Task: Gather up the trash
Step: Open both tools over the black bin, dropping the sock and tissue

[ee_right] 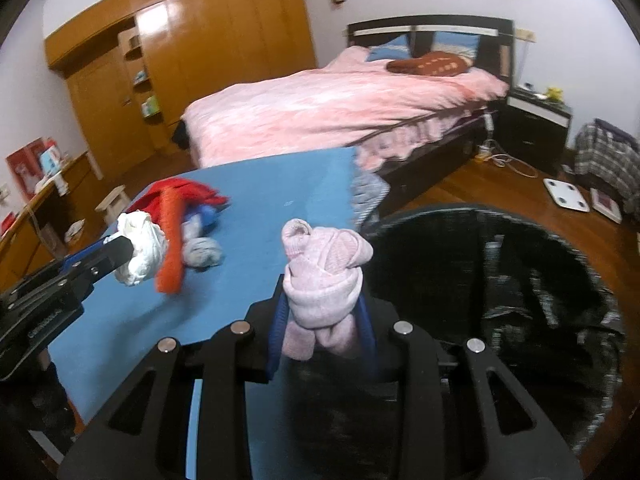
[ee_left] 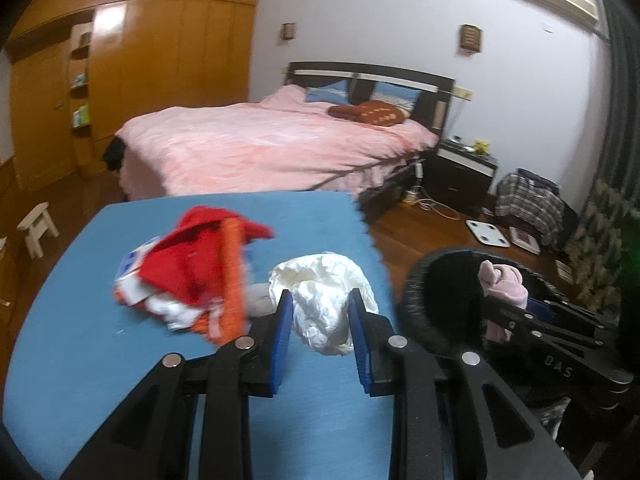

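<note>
Both tongs are loaded and we're mid-run on this cleanup. The left tongs point(ee_left: 320, 328) are clamped on a crumpled white wad point(ee_left: 324, 300), paper or thin plastic by the look of it, pinched between the blue pads and sitting right in the middle of the jaws, lifted clear of the blue counter point(ee_left: 100, 340). Over on the other side, the right tongs point(ee_right: 324, 320) hold a rolled-up pink sock bundle point(ee_right: 324, 276), gripped low with most of the bundle poking up above the fingertips. And there's the target: a black bin point(ee_right: 500, 280) with a dark liner, mouth wide open, standing just off the counter's edge. The pink bundle hangs right at the bin's near rim, so that drop looks close; the white wad is further back, over the counter, with the bin off to its right. Neither piece is in yet, as far as I can judge, and the blurred dark liner hides whatever may lie inside. What's left? A heap on the counter: a red cloth point(ee_left: 200, 264), an orange knitted strip point(ee_left: 232, 292), some printed packaging point(ee_left: 134, 266) and a small grey lump point(ee_right: 202, 254) tucked beside them. So two items in the air, several more waiting, plenty of work ahead.
</note>
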The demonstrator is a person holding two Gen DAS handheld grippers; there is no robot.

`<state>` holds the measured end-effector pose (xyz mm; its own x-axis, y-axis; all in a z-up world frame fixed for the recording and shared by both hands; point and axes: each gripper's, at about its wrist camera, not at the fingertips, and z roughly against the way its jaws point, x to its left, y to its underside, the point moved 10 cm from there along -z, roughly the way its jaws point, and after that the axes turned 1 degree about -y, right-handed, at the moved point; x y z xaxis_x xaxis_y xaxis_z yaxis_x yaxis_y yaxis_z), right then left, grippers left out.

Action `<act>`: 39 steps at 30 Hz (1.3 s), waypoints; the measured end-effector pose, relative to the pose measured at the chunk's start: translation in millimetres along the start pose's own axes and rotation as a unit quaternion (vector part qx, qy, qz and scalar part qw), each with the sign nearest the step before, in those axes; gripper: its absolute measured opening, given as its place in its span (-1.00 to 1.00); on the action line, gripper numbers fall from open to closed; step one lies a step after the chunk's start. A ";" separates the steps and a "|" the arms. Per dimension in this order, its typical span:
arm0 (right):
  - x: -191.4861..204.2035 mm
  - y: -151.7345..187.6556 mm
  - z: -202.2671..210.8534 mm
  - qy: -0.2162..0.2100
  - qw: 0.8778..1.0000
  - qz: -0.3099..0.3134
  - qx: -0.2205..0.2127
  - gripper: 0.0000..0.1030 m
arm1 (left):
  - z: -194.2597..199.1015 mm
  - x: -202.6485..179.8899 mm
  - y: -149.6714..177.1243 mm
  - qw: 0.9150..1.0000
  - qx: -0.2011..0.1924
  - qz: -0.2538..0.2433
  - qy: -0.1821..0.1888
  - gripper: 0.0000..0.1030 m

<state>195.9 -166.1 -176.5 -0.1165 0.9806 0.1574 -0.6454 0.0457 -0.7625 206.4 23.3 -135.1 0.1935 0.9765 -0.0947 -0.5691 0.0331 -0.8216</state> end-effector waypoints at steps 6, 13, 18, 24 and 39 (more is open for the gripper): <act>-60.5 4.8 17.9 0.046 0.998 -0.037 -0.008 -0.38 | -14.6 -64.5 -7.6 0.998 0.002 -0.033 0.050 -0.45; -117.4 18.9 32.3 0.089 0.994 -0.068 -0.009 -0.38 | -35.0 -122.4 -4.7 0.994 0.017 -0.054 0.093 -0.46; -139.1 25.5 37.9 0.107 0.991 -0.079 -0.008 -0.37 | -47.9 -151.8 0.0 0.991 0.031 -0.065 0.114 -0.45; -154.3 27.6 41.7 0.123 0.988 -0.091 -0.011 -0.03 | -55.5 -158.5 5.4 0.988 0.044 -0.071 0.129 0.16; -120.4 5.3 47.3 0.118 0.990 -0.066 -0.051 0.88 | -23.2 -62.2 -14.5 0.999 -0.010 -0.032 0.028 0.74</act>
<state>170.8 -293.0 -169.8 0.1503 0.9815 0.1187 -0.5625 0.1837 -0.8061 221.1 -42.9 -130.3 0.2734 0.9592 -0.0723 -0.5382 0.0902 -0.8380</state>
